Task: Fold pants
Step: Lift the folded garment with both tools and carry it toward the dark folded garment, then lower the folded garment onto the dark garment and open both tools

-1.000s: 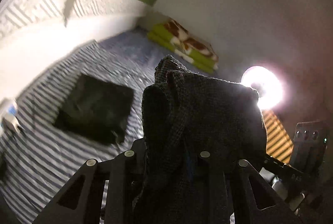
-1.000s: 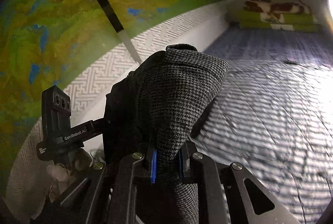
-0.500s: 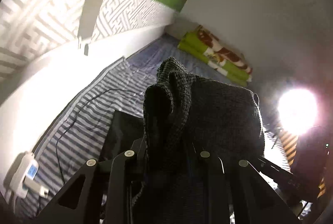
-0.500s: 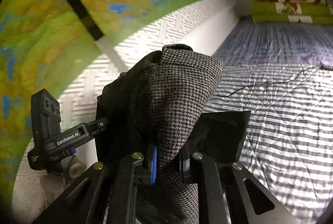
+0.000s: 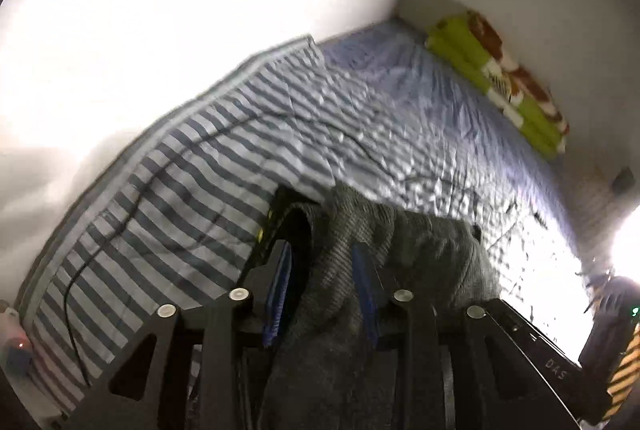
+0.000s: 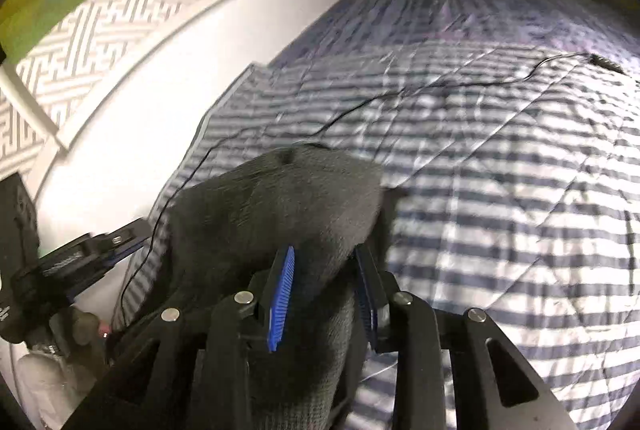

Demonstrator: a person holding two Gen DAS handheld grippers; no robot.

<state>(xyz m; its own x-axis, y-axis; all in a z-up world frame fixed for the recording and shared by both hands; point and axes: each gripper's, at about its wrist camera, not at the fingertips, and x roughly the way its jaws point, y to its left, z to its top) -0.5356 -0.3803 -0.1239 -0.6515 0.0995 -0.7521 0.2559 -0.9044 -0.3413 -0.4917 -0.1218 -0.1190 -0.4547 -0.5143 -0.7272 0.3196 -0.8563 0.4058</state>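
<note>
The grey houndstooth pants [image 5: 432, 250] are bunched low over the striped bed. In the left wrist view my left gripper [image 5: 322, 270] stands open. The cloth drapes over its right finger, and a dark gap shows beside the left blue pad [image 5: 278, 282]. In the right wrist view the pants [image 6: 280, 202] lie between the spread fingers of my right gripper [image 6: 324, 282], which is open with the ribbed face of its left pad [image 6: 282, 294] bare. The left gripper's body [image 6: 76, 258] shows at the left edge of that view.
A striped quilt [image 6: 500, 210] covers the bed, with a thin black cable [image 6: 440, 86] across it. A folded green and brown blanket [image 5: 500, 70] lies at the far end. A dark folded item [image 5: 276, 226] peeks from under the pants. White wall on the left, bright lamp [image 5: 628, 242] at right.
Both grippers have tipped down from wall height toward the bed, carrying the pants. The blue pads of both now stand wider apart than before, and the cloth has slumped lower.
</note>
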